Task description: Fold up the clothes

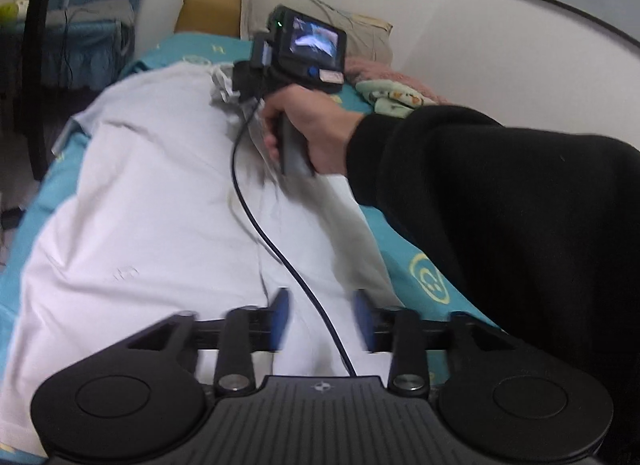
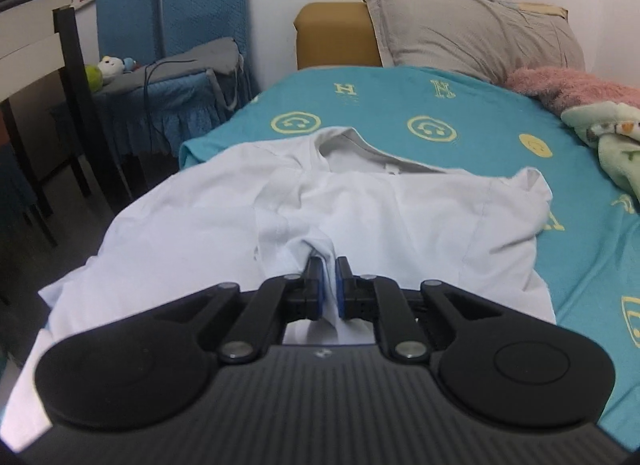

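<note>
A white T-shirt (image 1: 152, 201) lies spread on the teal bed sheet (image 1: 420, 261). My left gripper (image 1: 322, 319) is open and empty, just above the shirt's near end, with a black cable (image 1: 256, 221) running between its blue pads. In the left wrist view the right gripper's body (image 1: 304, 53) is seen from behind, held in a hand over the shirt's far end. In the right wrist view my right gripper (image 2: 328, 289) is shut on a pinched fold of the white T-shirt (image 2: 360, 213), whose grey-lined collar (image 2: 360, 155) lies beyond.
A grey pillow (image 2: 472, 29) and a mustard headboard (image 2: 332, 33) stand at the bed's far end. A pink blanket (image 2: 568, 89) and a green patterned cloth (image 2: 608, 133) lie at the right. A blue crib (image 2: 168, 81) and a dark chair (image 2: 76, 97) stand left of the bed.
</note>
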Available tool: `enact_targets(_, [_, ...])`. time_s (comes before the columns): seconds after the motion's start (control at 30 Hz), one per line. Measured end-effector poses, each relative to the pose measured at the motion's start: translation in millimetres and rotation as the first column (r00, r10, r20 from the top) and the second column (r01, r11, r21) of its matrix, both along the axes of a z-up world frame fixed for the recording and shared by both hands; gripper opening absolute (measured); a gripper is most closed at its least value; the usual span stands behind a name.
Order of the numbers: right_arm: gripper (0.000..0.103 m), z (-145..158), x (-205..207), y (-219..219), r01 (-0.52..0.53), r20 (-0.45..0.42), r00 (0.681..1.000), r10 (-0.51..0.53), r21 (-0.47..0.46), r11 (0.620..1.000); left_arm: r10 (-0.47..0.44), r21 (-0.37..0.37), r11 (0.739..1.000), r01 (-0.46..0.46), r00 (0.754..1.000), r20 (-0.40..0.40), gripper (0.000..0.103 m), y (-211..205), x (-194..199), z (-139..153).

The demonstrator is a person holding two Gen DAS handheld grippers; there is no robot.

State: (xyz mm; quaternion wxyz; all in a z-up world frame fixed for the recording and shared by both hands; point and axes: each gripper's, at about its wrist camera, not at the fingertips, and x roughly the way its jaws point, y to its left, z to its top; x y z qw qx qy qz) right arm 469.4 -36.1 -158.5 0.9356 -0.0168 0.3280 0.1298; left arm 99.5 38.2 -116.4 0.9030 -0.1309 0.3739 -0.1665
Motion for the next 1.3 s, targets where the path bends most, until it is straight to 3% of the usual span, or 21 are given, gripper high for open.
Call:
enact_targets(0.07, [0.030,4,-2,0,-0.020,-0.035,0.999,0.020,0.002,1.000,0.033,-0.013,0.999,-0.033,0.999,0.003,0.080,14,0,3])
enact_targets(0.1, [0.055,8,-4,2,-0.035,-0.040,0.999,0.035,0.002,0.999,0.048,-0.017,0.999,-0.048,0.999,0.008,0.085,18,0,5])
enact_targets(0.13, [0.072,14,-9,6,-0.061,-0.019,0.998,0.061,-0.003,0.998,0.061,-0.018,0.998,-0.060,0.998,0.015,0.087,22,-3,8])
enact_targets(0.17, [0.076,22,-16,12,-0.093,0.011,0.996,0.093,-0.012,0.996,0.073,-0.014,0.997,-0.073,0.997,0.018,0.091,26,-6,9])
enact_targets(0.27, [0.075,42,-27,45,-0.224,0.025,0.974,0.225,-0.051,0.973,0.129,-0.009,0.992,-0.129,0.991,0.026,0.099,41,-7,15])
enact_targets(0.37, [0.074,49,-37,98,-0.382,-0.002,0.923,0.385,-0.126,0.915,0.174,-0.013,0.985,-0.174,0.984,0.024,0.100,61,-3,17])
enact_targets(0.5, [0.073,38,-46,181,-0.594,-0.085,0.802,0.591,-0.221,0.774,0.244,-0.022,0.969,-0.245,0.969,-0.029,0.101,79,6,8])
enact_targets(0.7, [0.071,-18,-50,281,-0.746,-0.235,0.647,0.725,-0.388,0.541,0.312,-0.065,0.944,-0.322,0.941,-0.132,0.100,101,25,-14])
enact_targets(0.77, [0.066,-35,-51,299,-0.760,-0.256,0.621,0.740,-0.427,0.490,0.310,-0.063,0.945,-0.321,0.940,-0.146,0.100,103,28,-19])
enact_targets(0.87, [0.060,-57,-49,313,-0.742,-0.276,0.633,0.723,-0.483,0.465,0.310,-0.066,0.944,-0.324,0.936,-0.167,0.100,107,33,-26])
enact_targets(0.93, [0.031,-66,-44,317,-0.719,-0.280,0.656,0.701,-0.515,0.467,0.310,-0.083,0.941,-0.328,0.934,-0.181,0.100,109,34,-29])
enact_targets(1.0, [0.013,-60,-43,313,-0.693,-0.231,0.683,0.693,-0.504,0.515,0.316,-0.093,0.937,-0.337,0.930,-0.187,0.100,111,35,-30])
enact_targets(1.1, [0.010,-41,-43,305,-0.640,-0.112,0.722,0.683,-0.482,0.598,0.338,-0.117,0.925,-0.361,0.924,-0.179,0.100,113,30,-27])
enact_targets(1.3, [0.010,32,-37,243,-0.473,0.173,0.825,0.538,-0.309,0.825,0.355,-0.145,0.922,-0.359,0.933,-0.057,0.100,110,16,-10])
